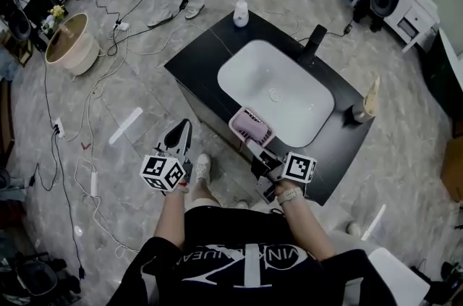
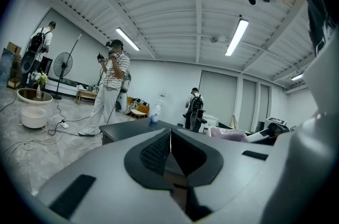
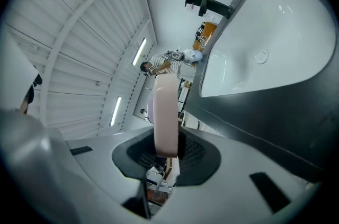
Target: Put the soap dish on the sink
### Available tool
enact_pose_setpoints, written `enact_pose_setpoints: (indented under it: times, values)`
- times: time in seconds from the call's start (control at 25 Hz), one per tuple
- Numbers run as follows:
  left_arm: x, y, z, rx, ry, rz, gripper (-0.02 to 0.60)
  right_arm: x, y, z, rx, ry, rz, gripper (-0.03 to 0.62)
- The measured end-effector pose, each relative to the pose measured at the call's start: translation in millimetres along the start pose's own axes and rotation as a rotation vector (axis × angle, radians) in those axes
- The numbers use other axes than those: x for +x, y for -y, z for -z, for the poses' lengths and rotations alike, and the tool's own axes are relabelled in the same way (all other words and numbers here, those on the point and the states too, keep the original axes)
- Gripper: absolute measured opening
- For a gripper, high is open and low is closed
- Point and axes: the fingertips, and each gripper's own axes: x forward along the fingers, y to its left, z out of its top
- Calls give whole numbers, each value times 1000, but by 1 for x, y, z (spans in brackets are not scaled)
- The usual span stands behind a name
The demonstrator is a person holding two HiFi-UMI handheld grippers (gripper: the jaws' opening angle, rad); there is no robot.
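Grey marble floor [image 1: 108, 102] strewn with cables fills most of what I see from the head view, and on it stands the black vanity counter [image 1: 199, 55] with its white basin [image 1: 275, 91] sunk into the middle. A black faucet [image 1: 313, 44] sits on the counter's far edge behind the basin, and a white soap dispenser [image 1: 241, 11] stands at the far left corner, so the bare strip along the near edge looks to me like the free spot for the drop. The pink soap dish [image 1: 252, 127] hangs over that near edge, just beside the basin's near corner; I cannot tell whether it touches the counter yet. My right gripper [image 1: 255, 144] is clenched on its rim: in the right gripper view the dish [image 3: 165, 112] shows edge-on, pinched between the two pads, with the basin tipped to one side of the frame. I read that as the gripper rolled over so the jaws bite from above and below and keep the dish level. My left gripper [image 1: 181, 131] hangs short of the counter's near edge, clear of the work, its jaws pressed together on nothing in the left gripper view [image 2: 170, 138].
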Motion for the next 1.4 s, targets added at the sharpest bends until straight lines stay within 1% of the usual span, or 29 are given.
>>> enact_pose_setpoints:
  times: [0.16, 0.36, 0.48, 0.52, 0.56, 0.64, 0.68, 0.8, 0.84, 0.88, 0.92, 0.96, 1.12, 1.24, 1.4]
  values:
    - [23, -31, 0, -8, -18, 13, 20, 31, 10, -8, 15, 9, 4, 83]
    - [54, -65, -6, 14, -54, 45, 20, 75, 27, -22, 46, 24, 31, 83]
    - [67, -82, -6, 13, -79, 64, 20, 106, 32, -29, 49, 24, 34, 83]
    - [71, -88, -4, 10, -89, 71, 20, 114, 37, -30, 58, 25, 47, 83]
    - [76, -93, -2, 8, -99, 78, 20, 120, 44, -30, 83, 26, 83, 83]
    - [88, -103, 0, 3, -115, 93, 20, 129, 65, -27, 166, 26, 202, 83]
    - [95, -107, 1, 0, -125, 101, 18, 136, 69, -30, 181, 26, 223, 83]
    - [109, -115, 4, -8, -162, 131, 18, 168, 63, -45, 128, 22, 150, 83]
    - [113, -117, 5, -4, -175, 146, 18, 171, 70, -43, 168, 25, 196, 83]
    - [117, -119, 8, 5, -188, 164, 18, 169, 82, -37, 241, 31, 280, 83]
    - [120, -122, 10, 18, -203, 183, 18, 169, 92, -33, 300, 41, 344, 83]
    - [124, -125, 12, 33, -218, 200, 17, 173, 98, -33, 325, 52, 368, 83]
    - [141, -138, 17, 75, -263, 254, 17, 197, 107, -43, 342, 83, 381, 83]
    - [154, -142, 18, 82, -283, 296, 17, 209, 111, -48, 364, 101, 401, 83]
    - [169, -144, 19, 81, -302, 348, 17, 225, 115, -55, 389, 134, 396, 83]
